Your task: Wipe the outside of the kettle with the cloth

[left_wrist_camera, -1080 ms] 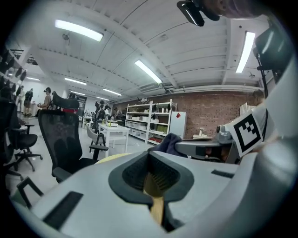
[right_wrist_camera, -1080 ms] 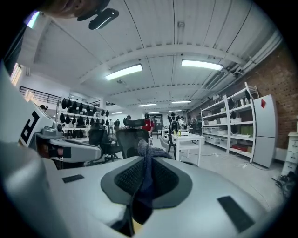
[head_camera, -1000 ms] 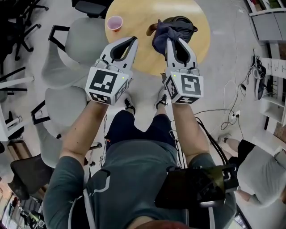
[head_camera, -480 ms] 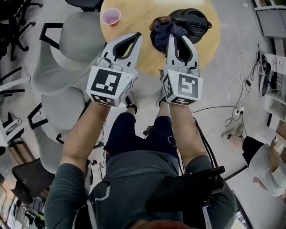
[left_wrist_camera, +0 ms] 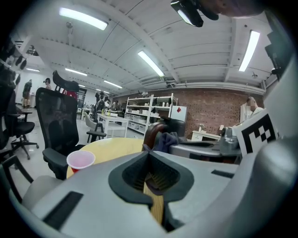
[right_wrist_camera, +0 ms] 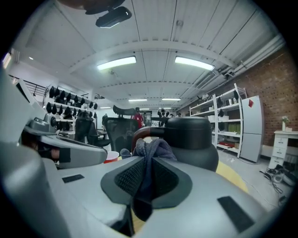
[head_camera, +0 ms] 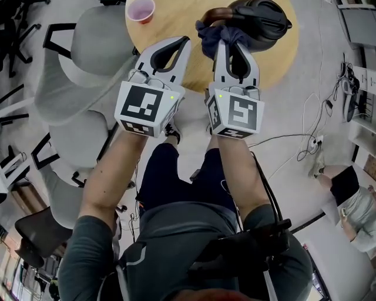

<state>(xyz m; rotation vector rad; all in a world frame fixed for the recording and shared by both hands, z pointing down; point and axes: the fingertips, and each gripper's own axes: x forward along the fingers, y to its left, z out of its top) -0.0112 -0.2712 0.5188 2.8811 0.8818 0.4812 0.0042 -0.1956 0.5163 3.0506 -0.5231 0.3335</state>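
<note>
A black kettle [head_camera: 261, 17] with a brown handle [head_camera: 214, 14] stands on the round wooden table [head_camera: 176, 26]; the right gripper view shows the kettle [right_wrist_camera: 193, 139] just beyond the jaws. My right gripper [head_camera: 226, 41] is shut on a dark blue cloth [head_camera: 217, 38], bunched against the kettle's handle side. The cloth [right_wrist_camera: 151, 153] fills the jaws in the right gripper view. My left gripper [head_camera: 182, 42] hangs shut and empty over the table's near edge, left of the cloth. In the left gripper view the left gripper [left_wrist_camera: 150, 155] points at the handle and cloth [left_wrist_camera: 167, 139].
A pink cup [head_camera: 140, 9] sits on the table's left side, also seen as the cup [left_wrist_camera: 80, 160] in the left gripper view. Grey chairs [head_camera: 82, 59] crowd the left. Cables [head_camera: 305, 141] lie on the floor at the right, and a person [head_camera: 352, 194] sits at the right edge.
Both grippers have moved forward over the table, the right one carrying the cloth closer to the kettle's handle side. The jaws stay as they were.
</note>
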